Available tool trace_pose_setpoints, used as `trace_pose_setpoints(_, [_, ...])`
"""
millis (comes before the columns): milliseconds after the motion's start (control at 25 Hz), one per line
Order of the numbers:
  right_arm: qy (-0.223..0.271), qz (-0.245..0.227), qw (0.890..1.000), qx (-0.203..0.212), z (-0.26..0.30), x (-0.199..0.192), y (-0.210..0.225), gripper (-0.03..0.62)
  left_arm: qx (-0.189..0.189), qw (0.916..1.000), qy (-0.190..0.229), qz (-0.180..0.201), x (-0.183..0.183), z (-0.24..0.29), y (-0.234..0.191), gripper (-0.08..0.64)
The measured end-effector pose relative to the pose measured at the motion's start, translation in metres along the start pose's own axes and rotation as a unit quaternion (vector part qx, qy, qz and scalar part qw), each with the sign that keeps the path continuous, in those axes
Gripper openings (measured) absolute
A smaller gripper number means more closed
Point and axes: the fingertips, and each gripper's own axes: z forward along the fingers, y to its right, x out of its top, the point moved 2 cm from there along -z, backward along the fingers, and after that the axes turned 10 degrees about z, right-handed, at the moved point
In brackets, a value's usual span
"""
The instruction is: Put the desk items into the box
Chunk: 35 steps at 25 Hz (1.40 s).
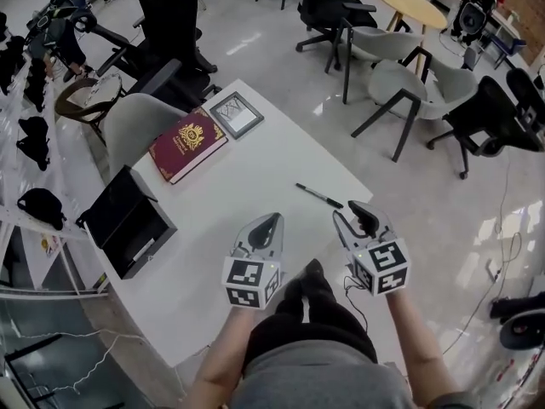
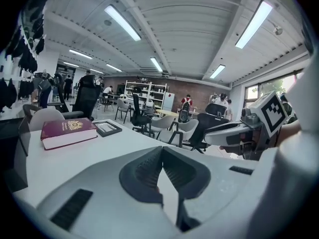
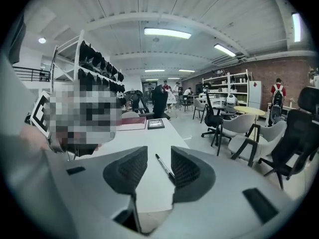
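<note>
Black pen (image 1: 319,196) lies near the tabletop's right edge, just ahead of my right gripper (image 1: 358,216), whose jaws stand apart, empty. Its length points away between them (handy, I judge). My left gripper (image 1: 269,225), jaws together, sits farther off.

Worktop (image 1: 255,186): one.

Items on it: four in all.
- Book (image 1: 188,143): one.
- Frame (image 1: 236,113): one.
- Pen (image 1: 319,196): one.
- Box (image 1: 128,220): one, black.

Tools: two, namely one left tool (image 1: 271,221) and one right tool (image 1: 362,214), with one marker cube on each.

Surroundings, head view: one round table (image 1: 410,5) and three grey chairs (image 1: 136,124). There are several black chairs, but their number cannot be fixed.
</note>
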Motion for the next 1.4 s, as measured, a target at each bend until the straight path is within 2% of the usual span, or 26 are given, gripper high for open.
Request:
trace_pose_setpoints(360, [-0.052, -0.030, 0.997, 0.041, 0.035, -0.008, 0.014, 0.153, 0.038, 0.9990, -0.012, -0.021, -0.003, 0.013, -0.010, 0.006])
trace_pose_setpoints(760, [-0.116, -0.064, 0.988, 0.083, 0.072, -0.027, 0.014, 0.153, 0.082, 0.9953, -0.027, -0.043, -0.009, 0.017, -0.020, 0.006])
trace_pose_setpoints(1400, [-0.219, -0.122, 0.964, 0.092, 0.107, -0.060, 0.024, 0.127, 0.126, 0.9884, -0.039, -0.076, -0.022, 0.017, -0.034, 0.006])
